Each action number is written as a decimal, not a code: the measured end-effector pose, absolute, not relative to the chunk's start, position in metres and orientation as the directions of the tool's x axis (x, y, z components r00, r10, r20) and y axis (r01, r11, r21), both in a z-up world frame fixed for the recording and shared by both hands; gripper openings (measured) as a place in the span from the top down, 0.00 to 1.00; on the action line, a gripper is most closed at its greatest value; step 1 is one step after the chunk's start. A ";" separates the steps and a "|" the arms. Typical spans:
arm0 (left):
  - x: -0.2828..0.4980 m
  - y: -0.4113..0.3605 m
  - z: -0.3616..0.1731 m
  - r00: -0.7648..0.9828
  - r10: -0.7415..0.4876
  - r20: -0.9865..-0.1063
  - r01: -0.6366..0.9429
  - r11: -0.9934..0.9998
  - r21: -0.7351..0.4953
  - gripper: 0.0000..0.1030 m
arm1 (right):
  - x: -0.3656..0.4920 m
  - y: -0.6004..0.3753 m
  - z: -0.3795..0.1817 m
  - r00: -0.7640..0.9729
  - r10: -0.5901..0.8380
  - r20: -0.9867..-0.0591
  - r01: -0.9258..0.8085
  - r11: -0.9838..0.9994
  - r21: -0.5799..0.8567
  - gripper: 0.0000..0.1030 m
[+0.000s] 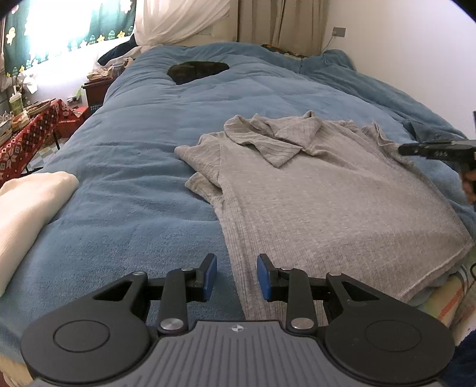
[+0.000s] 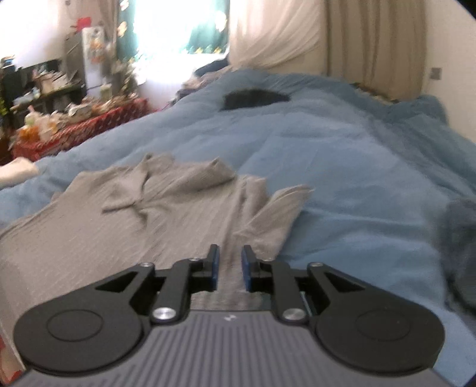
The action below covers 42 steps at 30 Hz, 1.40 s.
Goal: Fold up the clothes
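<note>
Left gripper (image 1: pixel 237 277) parted wide, empty, over grey shirt (image 1: pixel 312 193) hem on blue duvet (image 1: pixel 134 148); right gripper (image 2: pixel 230 268) narrower, seemingly empty through blur, perhaps poised for gripping.

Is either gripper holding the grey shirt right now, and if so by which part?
No. The left gripper and right gripper are both open, with the grey shirt lying flat on the blue duvet, ungripped.

blue duvet (image 1: pixel 154 154), curtains (image 1: pixel 282 20) — red tablecloth (image 1: pixel 26 134)
</note>
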<state>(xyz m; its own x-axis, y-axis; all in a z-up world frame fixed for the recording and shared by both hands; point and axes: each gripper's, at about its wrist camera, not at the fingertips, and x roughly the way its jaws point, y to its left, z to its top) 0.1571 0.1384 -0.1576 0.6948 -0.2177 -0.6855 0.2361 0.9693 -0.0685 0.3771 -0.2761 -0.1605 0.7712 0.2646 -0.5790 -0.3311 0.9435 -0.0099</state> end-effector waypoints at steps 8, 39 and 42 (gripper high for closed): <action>0.157 0.137 -0.155 0.702 -0.211 -0.680 0.234 0.970 -0.059 0.72 | 0.394 -0.303 -0.164 0.747 0.270 -0.607 -0.258 0.960 0.109 0.68; 0.154 0.139 -0.150 0.699 -0.206 -0.685 0.240 0.970 -0.046 0.72 | 0.342 -0.359 -0.173 0.810 0.082 -0.581 0.002 0.990 0.142 0.75; 0.158 0.140 -0.149 0.701 -0.206 -0.683 0.238 0.970 -0.048 0.72 | 0.356 -0.365 -0.161 0.818 0.074 -0.570 0.001 0.992 0.130 0.74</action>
